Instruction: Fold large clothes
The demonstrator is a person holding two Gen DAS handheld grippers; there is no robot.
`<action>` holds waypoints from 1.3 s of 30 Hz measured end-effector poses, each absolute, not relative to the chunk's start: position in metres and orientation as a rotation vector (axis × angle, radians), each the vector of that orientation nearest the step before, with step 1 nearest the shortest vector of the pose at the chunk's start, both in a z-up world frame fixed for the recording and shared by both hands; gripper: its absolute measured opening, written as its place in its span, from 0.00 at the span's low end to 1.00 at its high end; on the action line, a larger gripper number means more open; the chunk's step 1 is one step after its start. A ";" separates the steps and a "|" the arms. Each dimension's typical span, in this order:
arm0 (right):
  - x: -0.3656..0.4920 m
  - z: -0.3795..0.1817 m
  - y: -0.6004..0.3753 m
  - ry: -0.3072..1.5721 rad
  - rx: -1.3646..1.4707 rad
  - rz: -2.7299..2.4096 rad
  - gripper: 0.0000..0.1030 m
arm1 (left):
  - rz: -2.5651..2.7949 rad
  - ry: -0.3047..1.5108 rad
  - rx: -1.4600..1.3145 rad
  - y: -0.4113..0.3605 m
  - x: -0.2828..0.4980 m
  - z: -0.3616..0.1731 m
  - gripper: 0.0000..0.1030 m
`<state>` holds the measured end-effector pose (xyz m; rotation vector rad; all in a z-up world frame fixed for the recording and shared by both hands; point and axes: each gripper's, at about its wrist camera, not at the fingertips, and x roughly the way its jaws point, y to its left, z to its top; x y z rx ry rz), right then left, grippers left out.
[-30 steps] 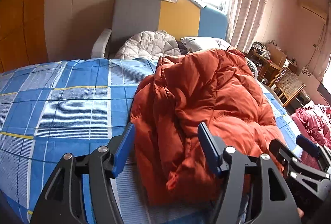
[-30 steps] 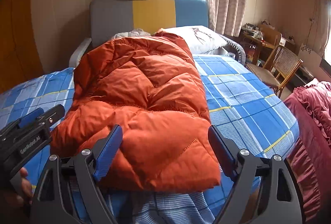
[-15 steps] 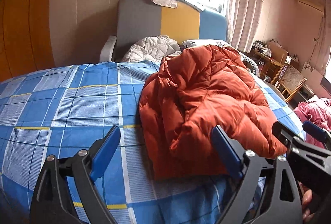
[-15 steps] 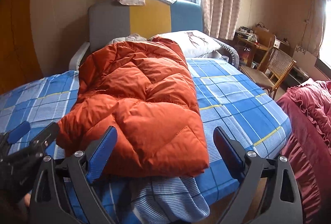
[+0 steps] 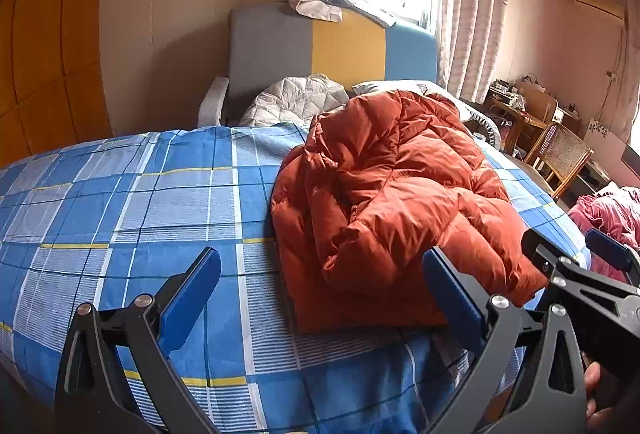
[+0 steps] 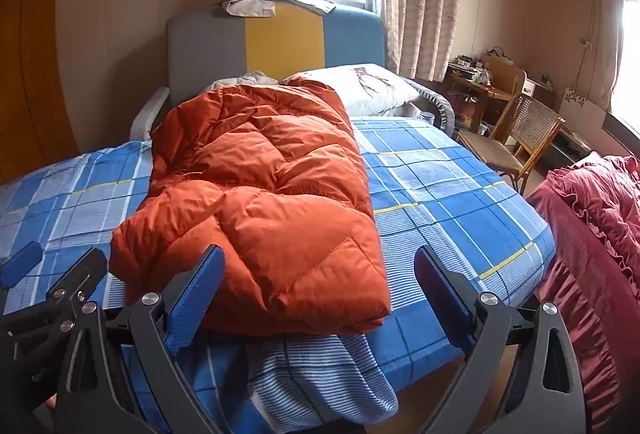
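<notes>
Lying folded, puffy quilted orange jacket (image 6: 260, 201), plaid bedsheet (image 6: 440, 185)

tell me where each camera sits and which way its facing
Left wrist view: sits on the left tool, looking down across the bed toward the headboard; the jaws are opening, nothing between them; the right tool and part of a hand show at right.
Right wrist view: sits on the right tool, same direction; jaws opening, empty; the left tool shows at left.
Shared: orange down jacket, bed, headboard.
</notes>
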<state>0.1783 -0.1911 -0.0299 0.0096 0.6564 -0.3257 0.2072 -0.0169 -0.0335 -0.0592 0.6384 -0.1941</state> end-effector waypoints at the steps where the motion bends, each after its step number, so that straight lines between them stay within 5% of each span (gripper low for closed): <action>1: 0.177 -0.030 -0.193 0.658 0.013 -0.333 0.96 | -0.189 0.639 -0.056 -0.017 0.207 -0.033 0.98; 39: 0.128 -0.024 -0.219 0.654 0.025 -0.388 0.96 | -0.182 0.614 0.011 -0.038 0.170 -0.025 0.98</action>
